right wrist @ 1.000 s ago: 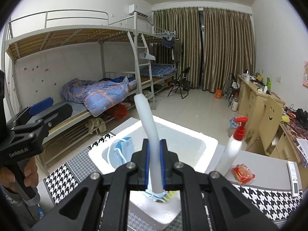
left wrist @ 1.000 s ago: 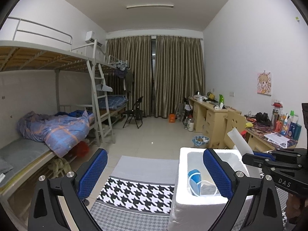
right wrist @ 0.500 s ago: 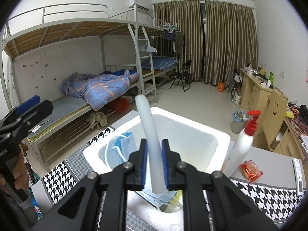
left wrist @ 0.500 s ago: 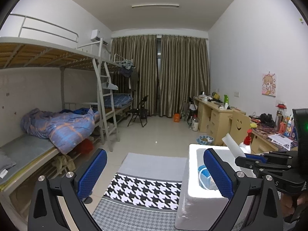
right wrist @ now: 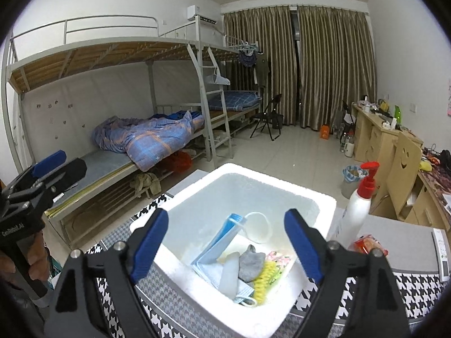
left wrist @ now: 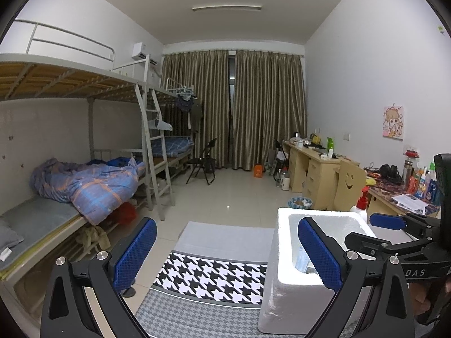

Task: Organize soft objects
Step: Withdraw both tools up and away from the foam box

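A white foam box [right wrist: 296,197] stands on the houndstooth-cloth table [right wrist: 417,284]. Inside lie a blue face mask [right wrist: 217,242], a pale translucent strip [right wrist: 229,277], a grey sock [right wrist: 251,263] and a yellow ruffled item [right wrist: 262,281]. My right gripper [right wrist: 227,249] is open and empty, just above the box's near side. My left gripper [left wrist: 227,250] is open and empty, left of the box [left wrist: 284,256], over the table edge. The right gripper also shows in the left wrist view [left wrist: 386,228].
A white pump bottle with a red top [right wrist: 356,205] and a red packet [right wrist: 367,245] stand right of the box. A white remote [right wrist: 442,253] lies at the table's right edge. Bunk beds [right wrist: 126,152] are at left, desks [right wrist: 377,138] at right.
My right gripper opened and let go of the pale strip, which now lies in the box. The right gripper drew back a little; the left gripper shifted left.
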Action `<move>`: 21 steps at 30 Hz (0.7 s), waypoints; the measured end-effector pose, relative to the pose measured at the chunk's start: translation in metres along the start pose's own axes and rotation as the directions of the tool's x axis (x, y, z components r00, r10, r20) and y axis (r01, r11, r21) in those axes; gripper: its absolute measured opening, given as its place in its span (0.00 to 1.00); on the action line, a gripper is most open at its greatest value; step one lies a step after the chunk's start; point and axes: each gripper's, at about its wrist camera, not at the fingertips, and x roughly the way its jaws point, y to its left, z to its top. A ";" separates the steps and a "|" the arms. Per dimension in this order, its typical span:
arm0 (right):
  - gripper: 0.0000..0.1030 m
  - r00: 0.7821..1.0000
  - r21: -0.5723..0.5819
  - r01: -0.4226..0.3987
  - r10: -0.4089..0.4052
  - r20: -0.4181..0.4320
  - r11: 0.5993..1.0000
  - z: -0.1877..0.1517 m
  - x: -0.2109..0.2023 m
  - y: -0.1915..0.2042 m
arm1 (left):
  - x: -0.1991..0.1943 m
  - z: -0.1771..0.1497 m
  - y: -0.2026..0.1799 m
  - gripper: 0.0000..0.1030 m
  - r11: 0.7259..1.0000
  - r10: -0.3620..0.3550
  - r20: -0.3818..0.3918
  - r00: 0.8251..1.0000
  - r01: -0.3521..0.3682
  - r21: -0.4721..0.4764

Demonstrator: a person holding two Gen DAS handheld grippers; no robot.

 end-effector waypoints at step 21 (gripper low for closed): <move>0.98 0.984 0.047 0.104 -0.110 0.143 0.993 -0.012 -0.065 -0.008 | -0.032 0.004 -0.025 0.99 0.997 -0.069 0.021 0.997 0.068 0.028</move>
